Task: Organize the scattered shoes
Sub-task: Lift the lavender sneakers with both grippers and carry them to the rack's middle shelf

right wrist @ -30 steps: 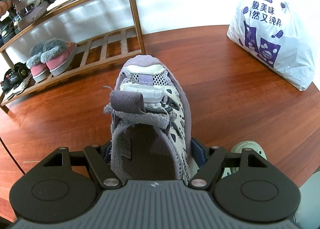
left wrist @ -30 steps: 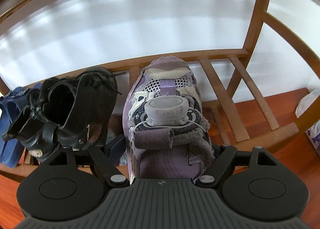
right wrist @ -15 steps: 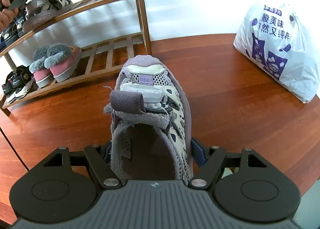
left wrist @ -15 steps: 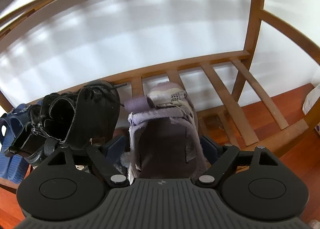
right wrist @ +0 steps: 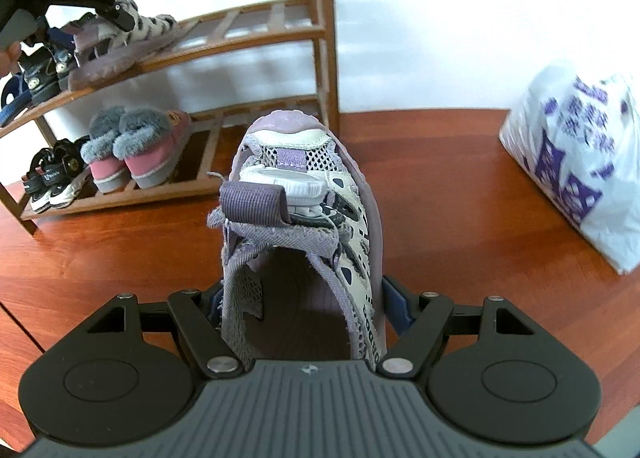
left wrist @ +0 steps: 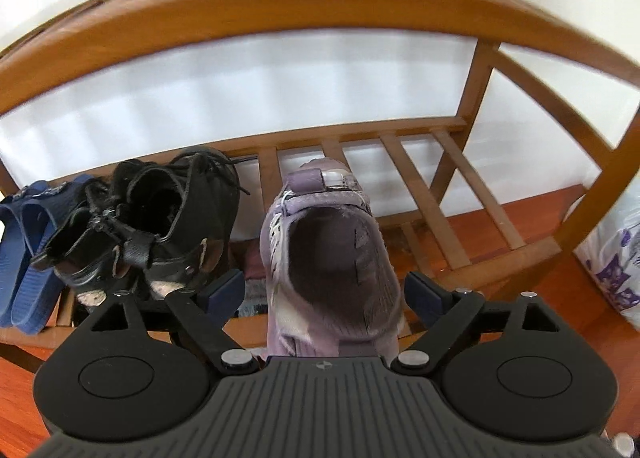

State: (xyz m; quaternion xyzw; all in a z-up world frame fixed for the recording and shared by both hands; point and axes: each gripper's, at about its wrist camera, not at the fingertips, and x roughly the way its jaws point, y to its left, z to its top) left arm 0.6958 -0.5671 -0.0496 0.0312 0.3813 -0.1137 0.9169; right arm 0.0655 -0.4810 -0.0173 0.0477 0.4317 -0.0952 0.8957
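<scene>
Now, left hand-held gripper opening, shoe shelved

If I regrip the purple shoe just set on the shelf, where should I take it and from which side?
Take the purple shoe across its heel collar, coming from the open front of the shelf. The heel faces outward, the toe points at the wall, and black shoes crowd its left, so only the narrow heel sides are free.

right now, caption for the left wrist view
Opening left gripper releases purple mesh sneaker onto wooden shoe rack beside black leather shoes
</scene>
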